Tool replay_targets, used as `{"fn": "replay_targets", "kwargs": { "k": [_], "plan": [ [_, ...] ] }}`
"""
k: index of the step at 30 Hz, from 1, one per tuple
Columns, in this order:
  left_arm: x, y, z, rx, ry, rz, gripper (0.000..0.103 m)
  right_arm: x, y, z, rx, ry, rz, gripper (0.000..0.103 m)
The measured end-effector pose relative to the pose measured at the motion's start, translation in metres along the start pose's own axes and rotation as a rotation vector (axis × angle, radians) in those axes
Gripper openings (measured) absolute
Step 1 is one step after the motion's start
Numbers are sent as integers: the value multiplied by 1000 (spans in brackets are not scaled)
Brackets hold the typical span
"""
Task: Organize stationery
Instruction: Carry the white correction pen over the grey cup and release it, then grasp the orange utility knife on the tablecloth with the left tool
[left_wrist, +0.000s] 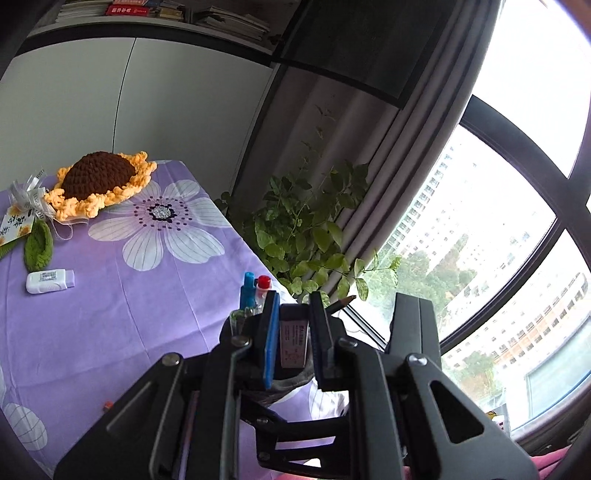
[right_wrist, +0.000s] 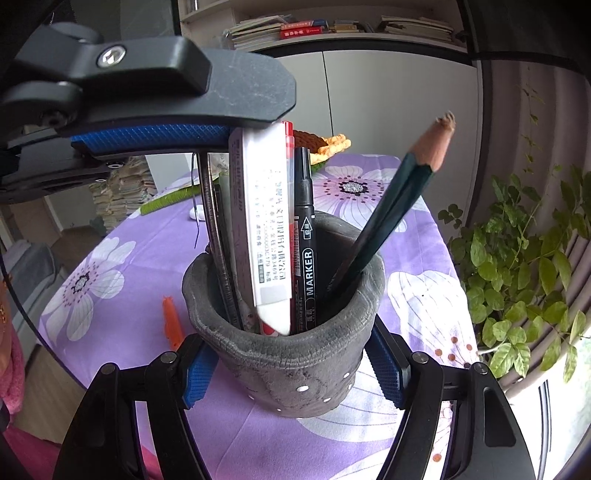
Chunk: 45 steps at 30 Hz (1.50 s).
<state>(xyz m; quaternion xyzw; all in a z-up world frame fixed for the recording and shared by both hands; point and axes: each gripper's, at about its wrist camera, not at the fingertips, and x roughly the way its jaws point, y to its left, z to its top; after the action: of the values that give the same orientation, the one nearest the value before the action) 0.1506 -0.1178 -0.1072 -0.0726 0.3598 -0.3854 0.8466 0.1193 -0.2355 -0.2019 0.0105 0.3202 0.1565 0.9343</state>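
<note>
A grey felt pen holder (right_wrist: 291, 365) stands on the purple flowered tablecloth (right_wrist: 122, 280). My right gripper (right_wrist: 291, 369) is shut on the holder, its blue pads (right_wrist: 197, 373) pressing both sides. The holder contains a black marker (right_wrist: 306, 236), a green pencil (right_wrist: 388, 218), a red pen and a dark thin tool. My left gripper (left_wrist: 293, 343) is shut on a white eraser (right_wrist: 264, 229) and holds it upright with its lower end inside the holder. A second white eraser (left_wrist: 50, 281) lies on the cloth at the left.
A crocheted sunflower (left_wrist: 99, 181) with a ribbon and tag lies at the table's far end. A small orange object (right_wrist: 171, 321) lies left of the holder. A leafy plant (left_wrist: 314, 229) stands off the table's right edge, by a window. White cabinets stand behind.
</note>
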Motion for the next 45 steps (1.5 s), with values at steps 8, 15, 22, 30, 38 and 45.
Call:
{"fn": "replay_targets", "kwargs": {
  "k": [8, 15, 22, 30, 38, 45],
  "plan": [
    [-18, 6, -3, -57, 48, -48, 40, 0, 4, 1, -21, 9, -13, 74],
    [-57, 34, -11, -192, 17, 174, 73, 0, 6, 1, -22, 13, -7, 74],
    [-19, 118, -66, -568, 308, 375, 44, 0, 7, 1, -14, 11, -14, 74],
    [-9, 130, -60, -652, 251, 447, 43, -1, 8, -1, -19, 9, -13, 74],
    [8, 130, -58, -651, 292, 480, 25, -2, 7, -2, -19, 7, -10, 74],
    [5, 130, -62, -694, 325, 478, 25, -2, 6, -2, -19, 4, -8, 74]
  ]
}}
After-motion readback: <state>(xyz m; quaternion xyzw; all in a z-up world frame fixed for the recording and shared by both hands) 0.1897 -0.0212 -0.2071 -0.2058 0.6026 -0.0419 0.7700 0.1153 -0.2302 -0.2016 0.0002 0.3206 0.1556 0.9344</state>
